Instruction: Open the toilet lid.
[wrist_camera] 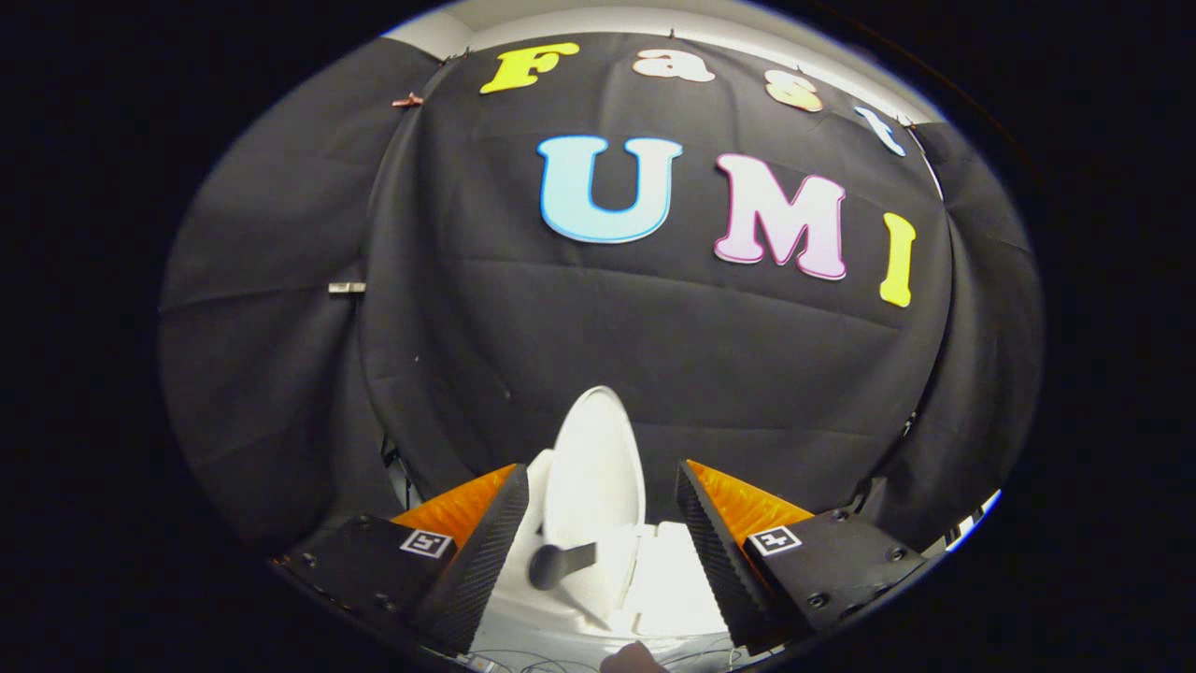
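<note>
A white oval toilet lid [598,467] stands raised, nearly upright, against the black cloth wall. It rises from the white toilet body [668,584] below it. A short dark handle [561,564] sticks out at the lid's lower left side. My gripper [598,472] is open, its two fingers spread wide with the lid seen in the gap and beyond them. Neither finger touches the lid. The left finger [476,551] hides part of the toilet's left side.
Black cloth wall [654,327] hangs close behind the toilet and wraps round both sides. A small metal clip [347,288] sits on the cloth at the left. Thin cables [542,665] lie beneath the toilet, beside a fingertip [633,659].
</note>
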